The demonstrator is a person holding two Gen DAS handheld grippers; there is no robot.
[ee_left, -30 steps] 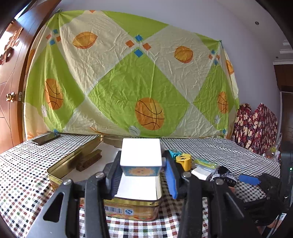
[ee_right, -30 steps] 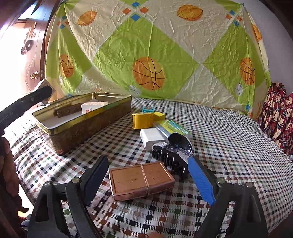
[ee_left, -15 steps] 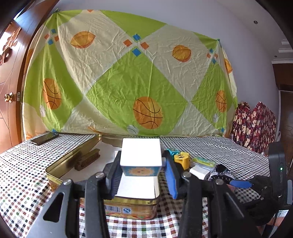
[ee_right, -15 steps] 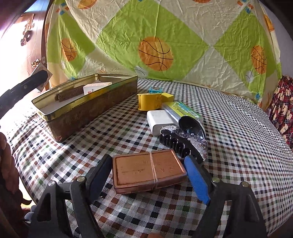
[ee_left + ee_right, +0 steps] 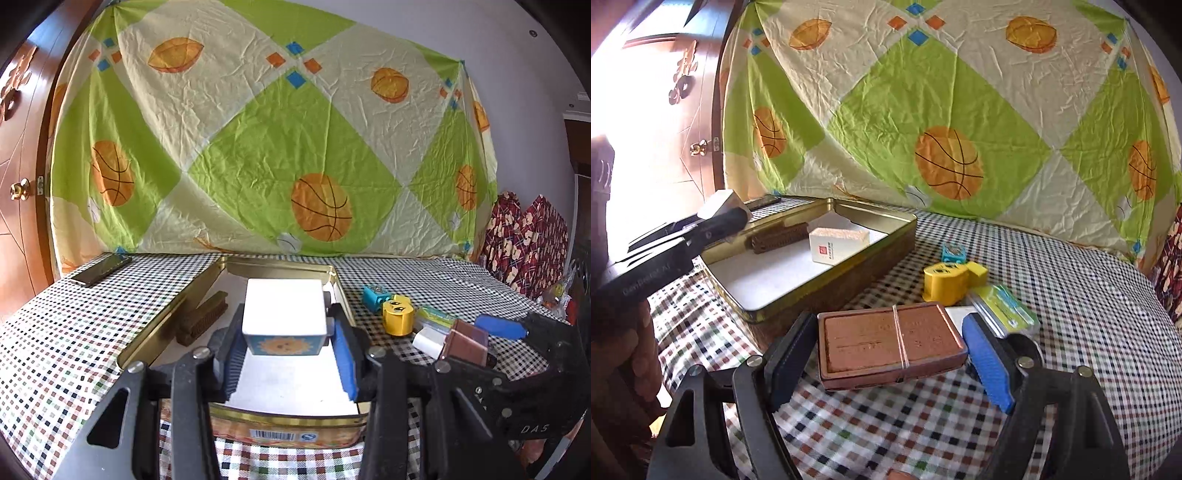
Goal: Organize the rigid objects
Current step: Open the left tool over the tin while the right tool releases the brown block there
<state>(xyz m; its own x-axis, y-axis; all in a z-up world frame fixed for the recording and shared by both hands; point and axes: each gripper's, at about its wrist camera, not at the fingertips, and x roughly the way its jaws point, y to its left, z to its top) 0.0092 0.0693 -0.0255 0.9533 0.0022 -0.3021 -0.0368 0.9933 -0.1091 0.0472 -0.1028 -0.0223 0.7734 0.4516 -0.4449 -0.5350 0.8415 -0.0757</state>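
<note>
My left gripper (image 5: 286, 328) is shut on a white box with a sun picture (image 5: 285, 314) and holds it over the open gold tin (image 5: 288, 421). The tin holds a brown brush (image 5: 201, 319). In the right wrist view the tin (image 5: 827, 291) also holds a small white carton (image 5: 836, 245) and the brush (image 5: 779, 236). My right gripper (image 5: 886, 345) is shut on a flat brown case with a rubber band (image 5: 888, 343), lifted off the table beside the tin. The case also shows in the left wrist view (image 5: 465, 341).
On the checked tablecloth to the right of the tin lie a yellow tape dispenser (image 5: 943, 282), a small blue toy (image 5: 953, 253), a green-and-clear packet (image 5: 1004, 306) and a white block (image 5: 428, 339). A phone (image 5: 101, 269) lies at the far left corner.
My right gripper closed on the brown case and lifted it up towards the tin. My left gripper moved forward over the tin with the white box.
</note>
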